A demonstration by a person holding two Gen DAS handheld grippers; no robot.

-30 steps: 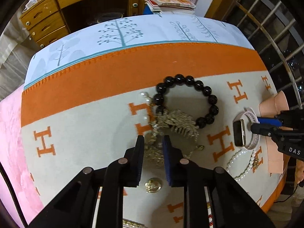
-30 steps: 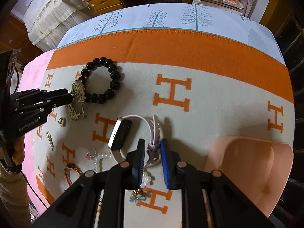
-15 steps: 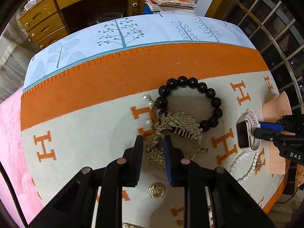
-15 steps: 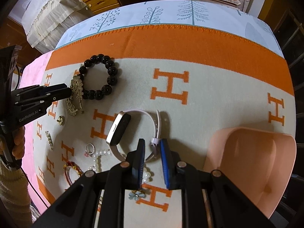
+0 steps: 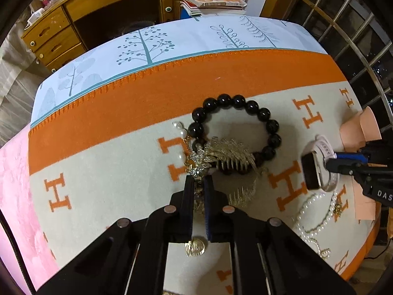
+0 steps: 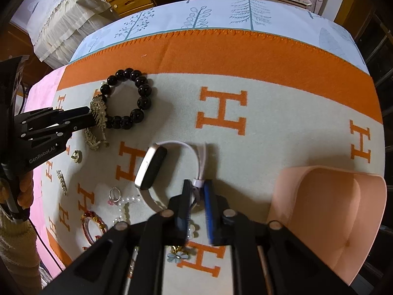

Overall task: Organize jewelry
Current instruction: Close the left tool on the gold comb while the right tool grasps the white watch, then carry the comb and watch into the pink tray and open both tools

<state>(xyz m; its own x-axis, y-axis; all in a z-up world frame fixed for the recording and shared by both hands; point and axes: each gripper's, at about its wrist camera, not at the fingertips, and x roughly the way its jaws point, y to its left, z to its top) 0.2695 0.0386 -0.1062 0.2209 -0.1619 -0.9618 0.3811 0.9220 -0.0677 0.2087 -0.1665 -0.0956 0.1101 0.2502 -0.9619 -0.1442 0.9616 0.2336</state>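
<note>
1. My left gripper (image 5: 198, 184) has just closed on the gold hair comb (image 5: 227, 156), lifted over the black bead bracelet (image 5: 235, 127).
2. My right gripper (image 6: 196, 191) has just pinched the smartwatch (image 6: 151, 168) by its strap, beside the pink tray (image 6: 329, 211).

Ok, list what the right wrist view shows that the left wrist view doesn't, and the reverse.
Only the right wrist view: the ring, the red bangle, the blue flower charm and the right gripper clamped on the watch strap.
Only the left wrist view: the left gripper close up, pinching the gold hair comb.
Both: the black bead bracelet, the smartwatch, the peach tray and the round gold brooch.
</note>
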